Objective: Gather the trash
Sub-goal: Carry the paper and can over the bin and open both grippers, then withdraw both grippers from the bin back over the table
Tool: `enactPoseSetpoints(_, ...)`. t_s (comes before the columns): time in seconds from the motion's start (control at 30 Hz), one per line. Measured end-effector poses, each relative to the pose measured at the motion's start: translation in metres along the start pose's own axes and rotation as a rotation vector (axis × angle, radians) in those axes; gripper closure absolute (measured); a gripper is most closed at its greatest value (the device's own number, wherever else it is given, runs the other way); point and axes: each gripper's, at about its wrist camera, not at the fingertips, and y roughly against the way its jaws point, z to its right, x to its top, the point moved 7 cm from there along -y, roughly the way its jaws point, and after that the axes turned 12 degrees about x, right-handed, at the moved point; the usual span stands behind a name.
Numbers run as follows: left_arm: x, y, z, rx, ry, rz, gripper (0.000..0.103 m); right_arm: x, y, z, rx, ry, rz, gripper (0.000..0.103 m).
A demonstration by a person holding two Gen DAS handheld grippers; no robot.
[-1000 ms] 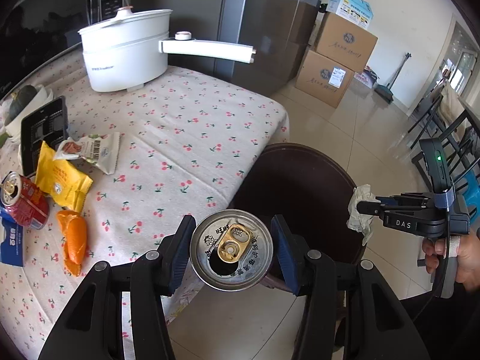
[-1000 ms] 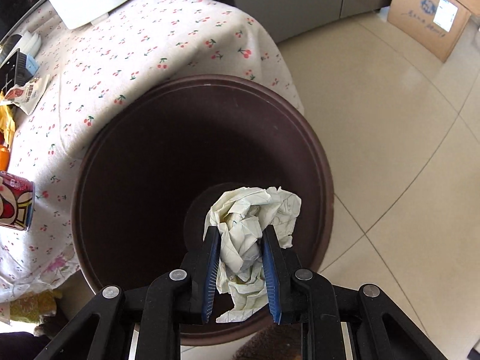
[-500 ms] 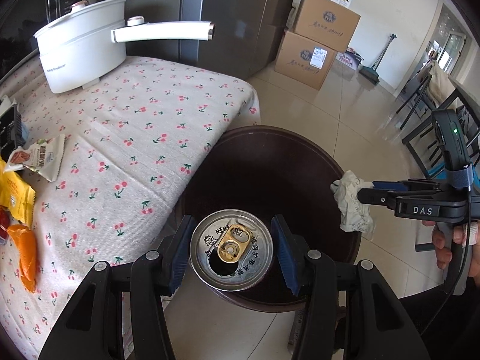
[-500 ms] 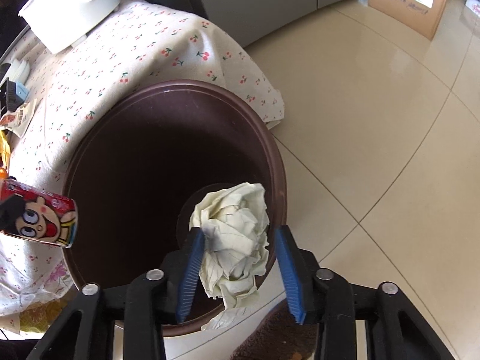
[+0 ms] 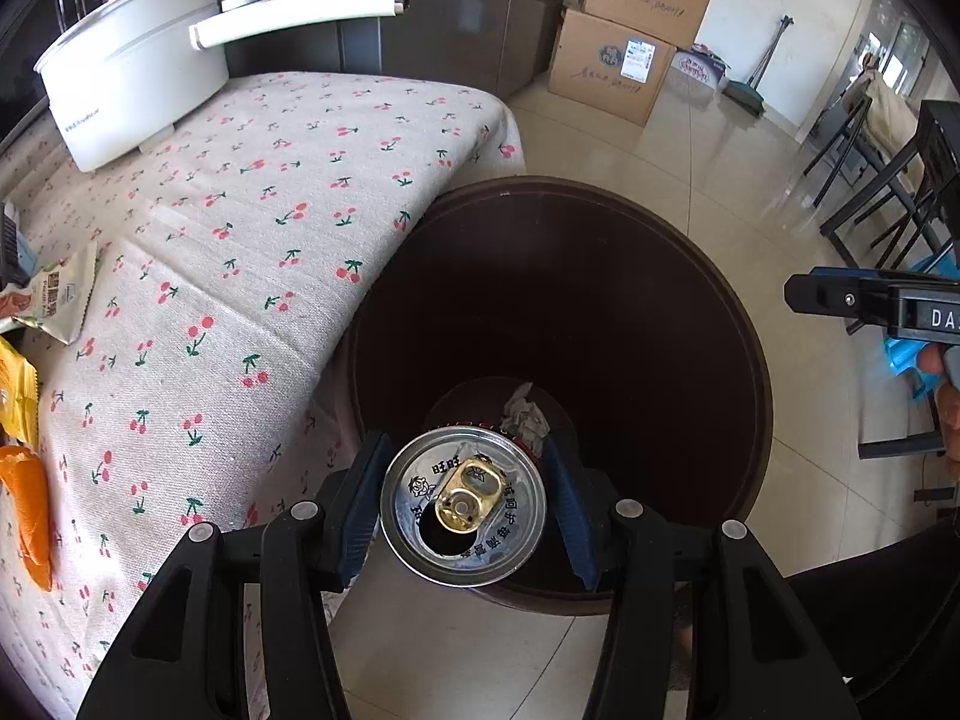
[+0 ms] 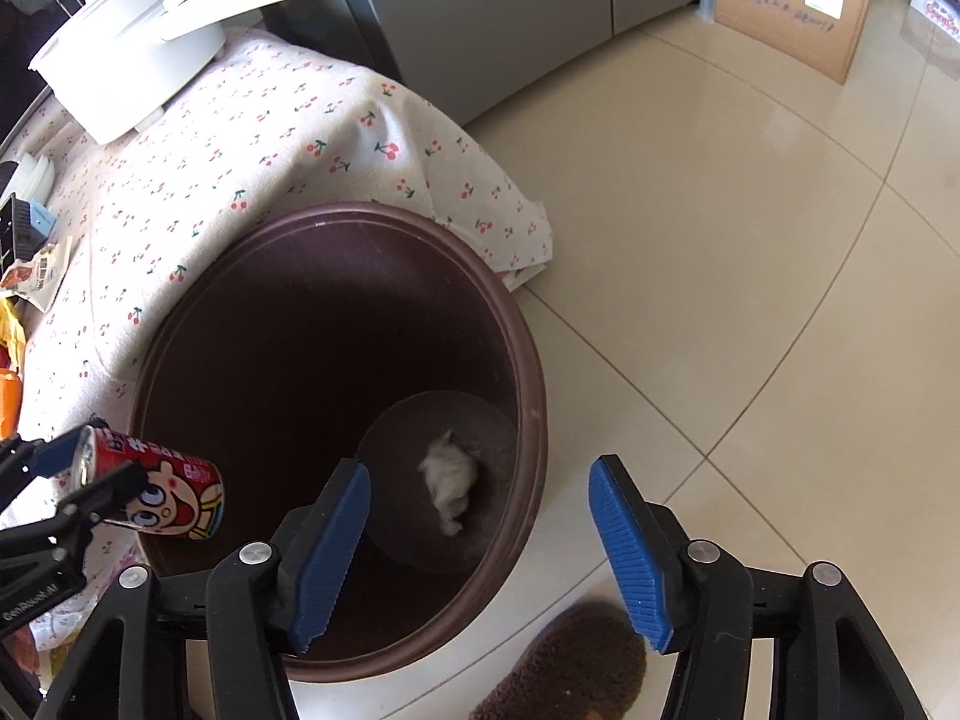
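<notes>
My left gripper (image 5: 463,510) is clamped on the red drink can (image 5: 463,519), pads on either side of it. The left wrist view gives me only the silver lid with its gold pull tab, held over the near rim of the brown trash bin (image 5: 744,324); the right wrist view shows what that one hides, the can's red side with the cartoon face (image 6: 159,504), lying roughly sideways over the bin's left rim. My right gripper (image 6: 480,546) has its blue fingers (image 6: 329,546) wide apart with nothing between them, over the bin's near edge. The crumpled paper wad (image 6: 449,477) lies on the bin floor, clear in the right view, half hidden behind the can in the left view (image 5: 525,417). Only the left view shows the tabletop well: snack wrapper (image 5: 60,300), yellow packet (image 5: 18,390) and orange peel (image 5: 27,510) all along its left edge (yellow packet cut off by the frame), white electric pot (image 5: 132,96) at the far left corner. Only the right view shows a brown slipper (image 6: 570,666) on the floor just beside the bin.
</notes>
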Motion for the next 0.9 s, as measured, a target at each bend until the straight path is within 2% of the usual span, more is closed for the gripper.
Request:
enactPoseSetpoints(0.2, -0.001, 0.007, -0.004, -0.035, 0.014, -0.003, 0.046, 0.000, 0.005, -0.005, -0.025, 0.027, 0.004, 0.032)
enactPoseSetpoints(0.27, -0.004, 0.015, -0.011, -0.042, 0.039, 0.002, 0.038, 0.000, 0.007, -0.006, -0.031, 0.031, 0.010, 0.031)
enactPoseSetpoints(0.3, -0.004, 0.019, -0.015, -0.039, 0.050, 0.010, 0.030, 0.001, 0.008, -0.007, -0.033, 0.032, 0.012, 0.030)
enactPoseSetpoints(0.33, -0.005, 0.023, -0.020, -0.034, 0.059, 0.016, 0.022, 0.001, 0.009, -0.009, -0.033, 0.033, 0.015, 0.030)
enactPoseSetpoints(0.5, -0.010, 0.044, -0.047, 0.007, 0.100, 0.050, 0.013, 0.008, 0.012, -0.024, -0.033, 0.056, 0.034, 0.027)
enactPoseSetpoints(0.9, -0.037, 0.085, -0.147, 0.121, 0.265, 0.091, 0.001, 0.027, 0.000, -0.103, 0.025, 0.149, 0.043, 0.024)
